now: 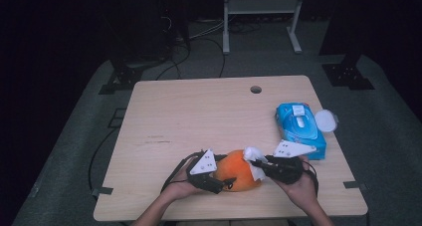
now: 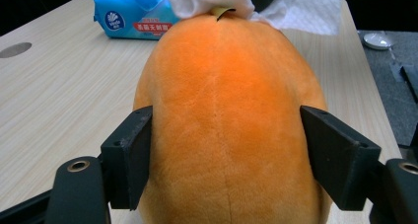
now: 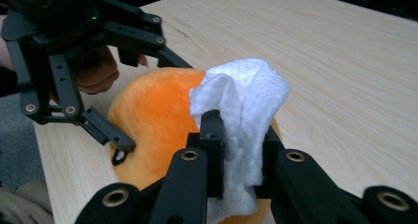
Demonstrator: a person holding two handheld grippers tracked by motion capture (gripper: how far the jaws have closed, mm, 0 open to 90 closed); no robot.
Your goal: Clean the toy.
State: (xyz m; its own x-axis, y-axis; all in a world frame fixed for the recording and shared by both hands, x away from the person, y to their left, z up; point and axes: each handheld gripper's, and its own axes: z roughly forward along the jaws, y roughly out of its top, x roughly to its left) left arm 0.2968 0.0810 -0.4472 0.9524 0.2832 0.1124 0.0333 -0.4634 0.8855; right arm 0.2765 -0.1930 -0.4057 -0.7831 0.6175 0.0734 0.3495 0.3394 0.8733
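Note:
An orange plush toy [image 1: 240, 175] lies near the table's front edge, between my two grippers. My left gripper [image 1: 222, 179] grips it from the left. In the left gripper view its pads press into both sides of the plush toy [image 2: 226, 110]. My right gripper [image 1: 260, 163] is shut on a crumpled white wipe [image 1: 253, 155] and holds it against the toy's right end. In the right gripper view the wipe [image 3: 246, 98] bunches up between the jaws of my right gripper [image 3: 239, 150], resting on the plush toy [image 3: 153, 115].
A blue pack of wet wipes [image 1: 300, 129] lies at the table's right side with its white lid [image 1: 325, 120] flipped open. A cable hole [image 1: 256, 89] sits near the far edge. The wooden table [image 1: 199, 116] has open surface behind and to the left of the toy.

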